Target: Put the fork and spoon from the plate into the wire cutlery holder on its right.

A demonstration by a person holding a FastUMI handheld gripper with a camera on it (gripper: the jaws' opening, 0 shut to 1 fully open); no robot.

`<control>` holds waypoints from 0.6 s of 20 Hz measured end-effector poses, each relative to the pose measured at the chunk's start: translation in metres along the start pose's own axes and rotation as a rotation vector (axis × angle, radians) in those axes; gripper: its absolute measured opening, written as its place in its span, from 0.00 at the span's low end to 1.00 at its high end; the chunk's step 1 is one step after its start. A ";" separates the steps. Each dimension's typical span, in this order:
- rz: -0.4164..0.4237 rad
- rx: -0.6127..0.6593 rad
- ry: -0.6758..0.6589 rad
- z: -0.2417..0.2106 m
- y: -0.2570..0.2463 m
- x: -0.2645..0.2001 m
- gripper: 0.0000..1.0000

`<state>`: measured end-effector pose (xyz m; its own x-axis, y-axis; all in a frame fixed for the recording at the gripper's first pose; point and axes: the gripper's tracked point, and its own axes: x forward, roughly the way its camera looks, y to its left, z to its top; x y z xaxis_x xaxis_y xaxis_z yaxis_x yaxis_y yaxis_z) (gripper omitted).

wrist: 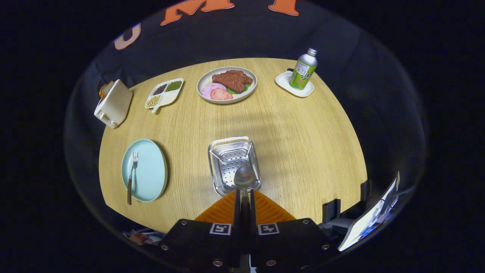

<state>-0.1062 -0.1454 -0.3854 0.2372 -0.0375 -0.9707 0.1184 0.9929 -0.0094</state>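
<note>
My gripper (244,198) is shut on the spoon (244,177), whose handle runs between the two fingers and whose bowl sticks out ahead of them. The bowl hangs over the near end of the wire cutlery holder (218,157), a shiny perforated metal basket in the middle of the wooden table. To the left of the holder lies the light blue plate (151,172). The fork (131,176) rests on it, tines away from me, its dark handle reaching past the plate's near rim.
Beyond the holder stand a plate of meat and ham (227,84), a divided dish of beans (164,94), a white toaster (113,104) at the left, and a green bottle (303,69) on a small white tray. The table's near edge (178,223) runs below the fingers.
</note>
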 end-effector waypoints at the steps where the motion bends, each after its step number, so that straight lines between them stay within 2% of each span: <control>1: 0.011 0.009 -0.045 0.009 0.001 -0.006 0.12; 3: 0.028 0.013 -0.162 0.037 0.003 -0.019 0.14; 7: 0.050 0.010 -0.502 0.102 0.018 -0.066 0.44; 8: 0.031 0.012 -0.586 0.115 0.017 -0.078 0.55; 12: -0.021 -0.002 -0.865 0.152 0.026 -0.134 0.72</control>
<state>0.0115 -0.1312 -0.2195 0.8853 -0.1278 -0.4471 0.1297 0.9912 -0.0265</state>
